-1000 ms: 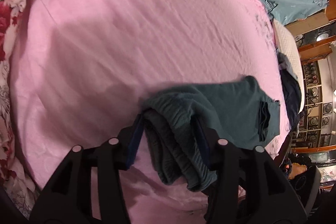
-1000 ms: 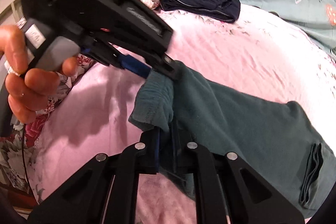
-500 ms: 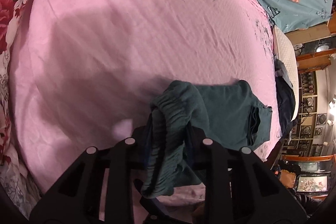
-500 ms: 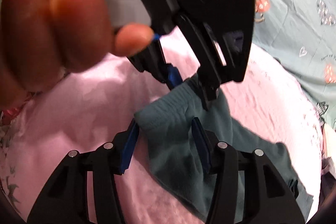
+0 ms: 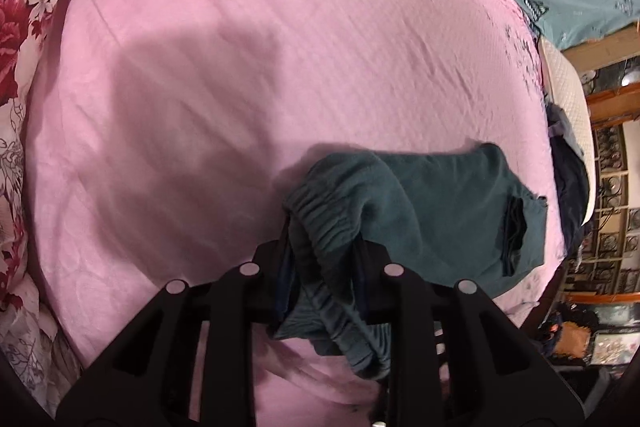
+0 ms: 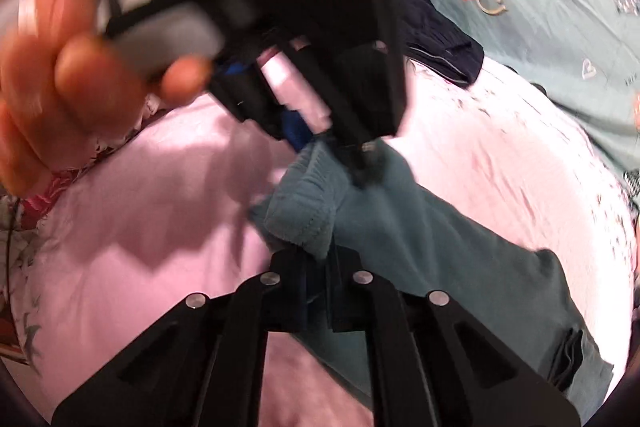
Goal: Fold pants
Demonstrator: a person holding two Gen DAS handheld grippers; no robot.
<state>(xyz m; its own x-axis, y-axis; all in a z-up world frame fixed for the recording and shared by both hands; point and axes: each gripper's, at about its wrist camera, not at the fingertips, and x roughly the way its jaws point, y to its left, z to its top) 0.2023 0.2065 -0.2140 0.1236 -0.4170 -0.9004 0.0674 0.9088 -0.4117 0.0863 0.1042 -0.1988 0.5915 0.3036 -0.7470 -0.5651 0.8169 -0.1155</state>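
Dark teal pants (image 5: pixel 432 211) lie partly folded on the pink bedsheet (image 5: pixel 240 67). My left gripper (image 5: pixel 322 259) is shut on the elastic waistband, which bunches between its fingers and hangs below them. In the right wrist view my right gripper (image 6: pixel 318 267) is shut on another part of the waistband of the pants (image 6: pixel 440 251), lifted off the sheet. The left gripper (image 6: pixel 340 155) and the hand that holds it fill the upper left of that view, blurred, pinching the waistband just beyond mine. The leg ends lie at the lower right (image 6: pixel 568 359).
A dark navy garment (image 6: pixel 436 39) lies at the far side of the bed. A teal blanket with hearts (image 6: pixel 540 7) covers the far right. A floral quilt (image 5: pixel 20 27) borders the left. The bed edge and shelves (image 5: pixel 612 187) are at the right.
The right gripper, open half a second ago, has shut on the waistband. The left gripper has kept its hold and shifted a little; both hold the waistband lifted, close together.
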